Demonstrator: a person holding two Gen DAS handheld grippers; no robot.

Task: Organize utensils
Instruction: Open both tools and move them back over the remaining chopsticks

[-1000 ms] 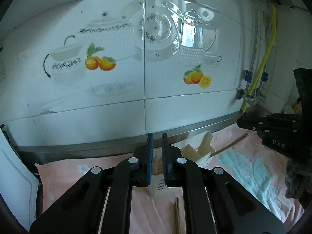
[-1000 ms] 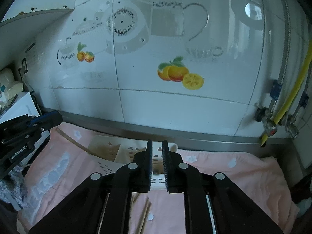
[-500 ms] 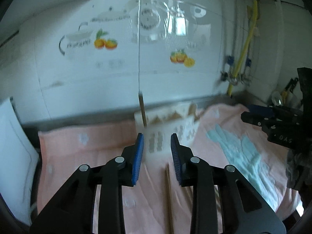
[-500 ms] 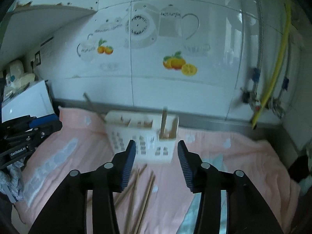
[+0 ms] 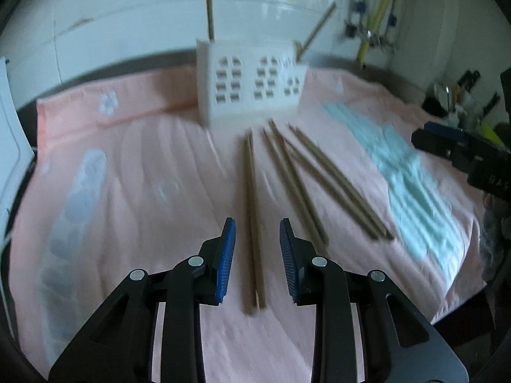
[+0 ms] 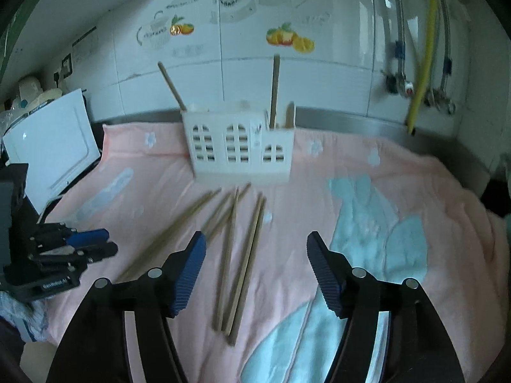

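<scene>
Both my jaws spread, nothing pinched, chopsticks loose on the pink towel.

My left gripper (image 5: 257, 250) hangs over one chopstick pair (image 5: 252, 210), print on its body blurred in the right view; white holder (image 6: 241, 142) behind with two sticks upright; my right gripper (image 6: 255, 269) wide, "DAS" readable, rest cut off. Left view motion-blurred.

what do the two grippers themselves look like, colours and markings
Left hand-held gripper and right hand-held gripper look alike: matte black linkage arms with round silver pivot pins, and fingers faced with ribbed blue pads. White lettering on the body is too blurred to read. No cables or sleeves show.
</scene>
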